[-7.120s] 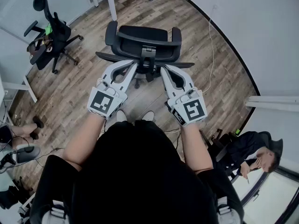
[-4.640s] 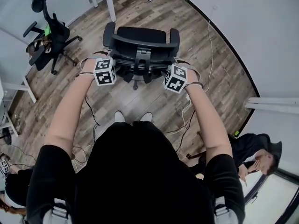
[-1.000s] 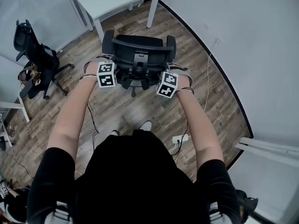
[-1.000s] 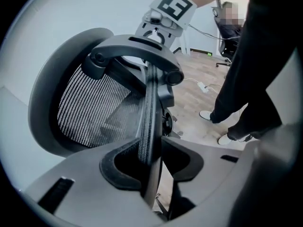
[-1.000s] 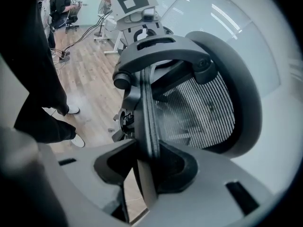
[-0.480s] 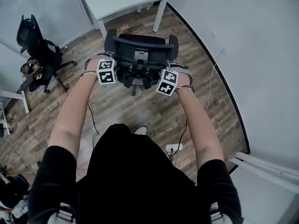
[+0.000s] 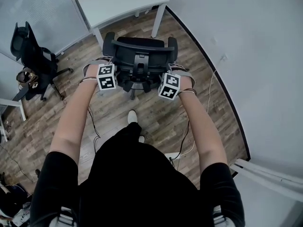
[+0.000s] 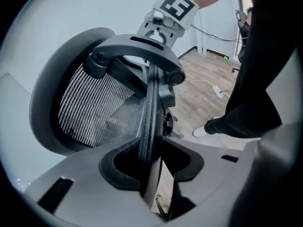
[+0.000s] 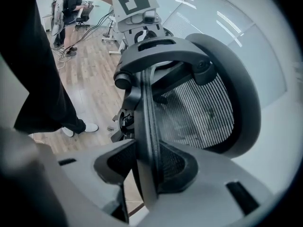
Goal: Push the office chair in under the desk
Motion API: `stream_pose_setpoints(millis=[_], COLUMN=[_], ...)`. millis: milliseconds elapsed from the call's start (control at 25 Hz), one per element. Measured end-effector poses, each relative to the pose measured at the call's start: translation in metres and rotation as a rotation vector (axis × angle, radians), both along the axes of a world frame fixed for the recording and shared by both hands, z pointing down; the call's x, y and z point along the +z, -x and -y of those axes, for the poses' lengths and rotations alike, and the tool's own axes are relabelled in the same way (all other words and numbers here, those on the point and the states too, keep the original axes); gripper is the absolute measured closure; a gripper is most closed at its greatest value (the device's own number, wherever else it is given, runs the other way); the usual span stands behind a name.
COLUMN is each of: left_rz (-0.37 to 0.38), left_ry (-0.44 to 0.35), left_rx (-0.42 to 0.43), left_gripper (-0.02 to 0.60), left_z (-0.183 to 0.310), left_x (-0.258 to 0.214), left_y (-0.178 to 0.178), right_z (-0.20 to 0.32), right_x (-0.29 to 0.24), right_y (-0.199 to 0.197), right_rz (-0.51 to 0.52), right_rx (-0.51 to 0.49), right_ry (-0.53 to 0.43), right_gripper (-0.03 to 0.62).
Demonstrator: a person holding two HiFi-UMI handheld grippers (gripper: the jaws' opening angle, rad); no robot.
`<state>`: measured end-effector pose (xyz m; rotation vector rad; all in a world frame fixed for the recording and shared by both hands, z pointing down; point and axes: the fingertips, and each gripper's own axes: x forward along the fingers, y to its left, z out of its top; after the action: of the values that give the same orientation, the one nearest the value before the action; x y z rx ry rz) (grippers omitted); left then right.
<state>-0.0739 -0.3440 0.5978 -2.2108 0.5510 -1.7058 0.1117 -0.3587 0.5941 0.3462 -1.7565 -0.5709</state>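
Note:
A black mesh office chair (image 7: 139, 56) stands with its back toward me, just short of the white desk (image 7: 120, 4). My left gripper (image 7: 108, 64) is shut on the left edge of the backrest, and my right gripper (image 7: 173, 73) is shut on its right edge. In the left gripper view, the backrest's thin frame edge (image 8: 150, 103) runs between the left gripper (image 8: 150, 157)'s jaws. The right gripper view shows the same on the other side, with the frame edge (image 9: 144, 112) in the right gripper (image 9: 147, 167).
A second black chair (image 7: 28, 56) stands at the left. A white wall (image 7: 246, 56) curves close along the right. A cable (image 7: 187, 136) trails on the wood floor behind me. My foot (image 7: 132, 116) is behind the chair's base. The desk's leg (image 7: 157, 20) stands right of the chair.
The chair and both grippers have moved forward toward the desk, which now shows more in the head view. I have stepped after them. Both grips are unchanged.

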Motion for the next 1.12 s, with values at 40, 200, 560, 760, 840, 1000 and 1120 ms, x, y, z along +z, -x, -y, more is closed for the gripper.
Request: stream_pose_setpoints(millis=[40,200,560,760,840,1000,1120], left_rz=[0.004,-0.001,0.010,-0.003,-0.008,-0.025,-0.028], left_ry=[0.000,0.016,0.079,0.068,0.067,0.051,0.034], left_rx=[-0.004,-0.015,-0.024,-0.041,-0.054,-0.074,-0.096], left_gripper=[0.454,0.456,0.471,0.474,0.474,0.474,0.474], left_z=[0.006,0.027,0.050,0.058,0.062,0.066,0.069], left_x=[0.000,-0.002,-0.001,-0.002,-0.002,-0.001,0.003], left_y=[-0.001,-0.012,-0.036,-0.050,-0.056,-0.063,-0.066], right_z=[0.006,0.029,0.066,0.083,0.090,0.101,0.107], right_x=[0.000,-0.001,0.000,0.000,0.000,0.000,0.002], right_y=[-0.002,-0.011,-0.034,-0.046,-0.051,-0.057,-0.059], right_rz=[-0.001,-0.003,-0.018,-0.024,-0.024,-0.024,-0.025], right_rx=[-0.004,-0.020,-0.048,-0.070,-0.076,-0.087,-0.112], right_ry=[0.004,0.017,0.039,0.050,0.051,0.037,0.027], right_gripper=[0.462,0.462,0.462,0.462,0.461,0.457,0.456])
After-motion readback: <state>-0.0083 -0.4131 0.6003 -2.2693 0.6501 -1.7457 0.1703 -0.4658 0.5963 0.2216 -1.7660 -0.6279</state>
